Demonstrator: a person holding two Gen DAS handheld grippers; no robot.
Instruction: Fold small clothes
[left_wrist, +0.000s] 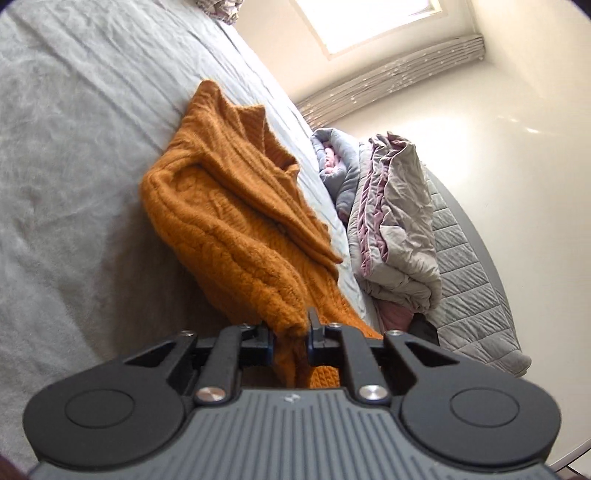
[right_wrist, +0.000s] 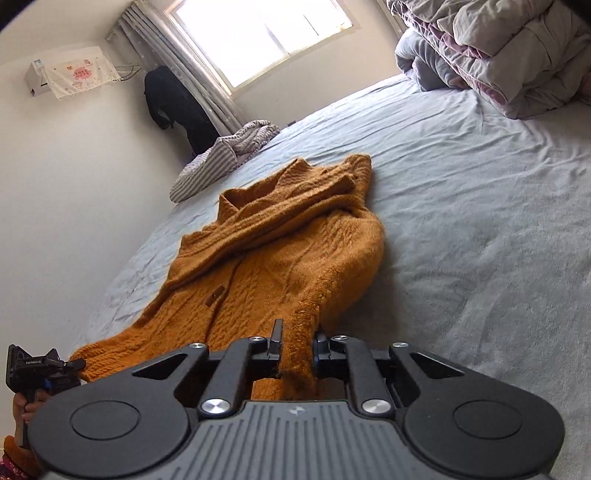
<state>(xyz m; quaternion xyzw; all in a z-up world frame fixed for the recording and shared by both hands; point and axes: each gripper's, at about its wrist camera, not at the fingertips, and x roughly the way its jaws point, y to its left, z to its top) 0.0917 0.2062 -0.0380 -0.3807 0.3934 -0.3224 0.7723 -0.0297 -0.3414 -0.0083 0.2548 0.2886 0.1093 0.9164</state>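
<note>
Already both grippers had hold of the near hem of the orange knit cardigan (right_wrist: 280, 236), which lay on the grey bedsheet (right_wrist: 461, 206) with its collar at the far end. Its long axis ran straight away from the jaws, hem nearest, neckline farthest. The left gripper (left_wrist: 290, 328) had its jaws clamped on a bunched corner of the knit, and the right gripper (right_wrist: 297, 345) pinched the ribbed edge strip the same way; neither stood apart. From the right wrist view the left gripper showed low at the left, at the other hem corner, so the two held the hem across its width. I judged that a fold would mean carrying that hem forward over the body toward the collar, both hands equally near. A folded quilt (right_wrist: 517, 55) sat well clear, as did a striped cloth (right_wrist: 221, 155).
</note>
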